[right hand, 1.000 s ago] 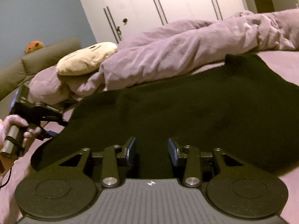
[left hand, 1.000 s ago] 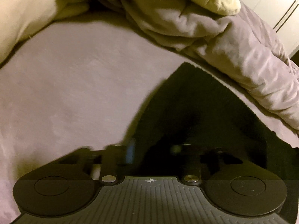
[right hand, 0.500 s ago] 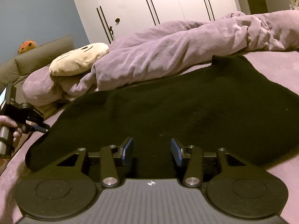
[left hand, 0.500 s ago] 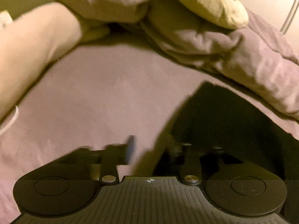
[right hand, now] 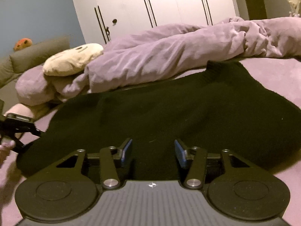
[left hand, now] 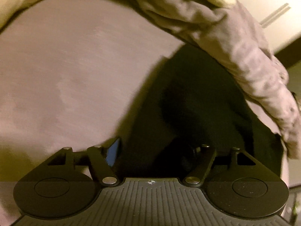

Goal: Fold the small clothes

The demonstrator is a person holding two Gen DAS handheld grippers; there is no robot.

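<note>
Bedsheet (right hand: 272, 69), pale purple, runs under everything I can see. At the far left of my right wrist view an orange plush toy (right hand: 22, 43) sits on a grey-green headboard (right hand: 37, 56), and below it, at the near left edge, the person's hand (right hand: 4, 146) holds the left gripper (right hand: 20, 128), whose front end reaches the left edge of the black garment (right hand: 169, 109). In its own camera the left gripper (left hand: 154, 150) has its jaws opening; they stand wide apart, the left pad over the sheet and the right one lost in the dark cloth, and I cannot tell whether either touches the fabric.

Further right, a cream cushion (right hand: 73, 58) rests on the bunched purple duvet (right hand: 169, 56) that lies along the far side of the bed. White wardrobe doors (right hand: 169, 3) stand behind it.

The black garment is spread flat on the sheet between the duvet and my two tools, its ribbed band at the far right. My right gripper (right hand: 152, 151) sits low over the garment's near edge, slightly left of its middle. Its jaws are closing, the blue pads (right hand: 125, 150) apart with dark cloth showing between them, not yet pinched as far as I can see.
</note>
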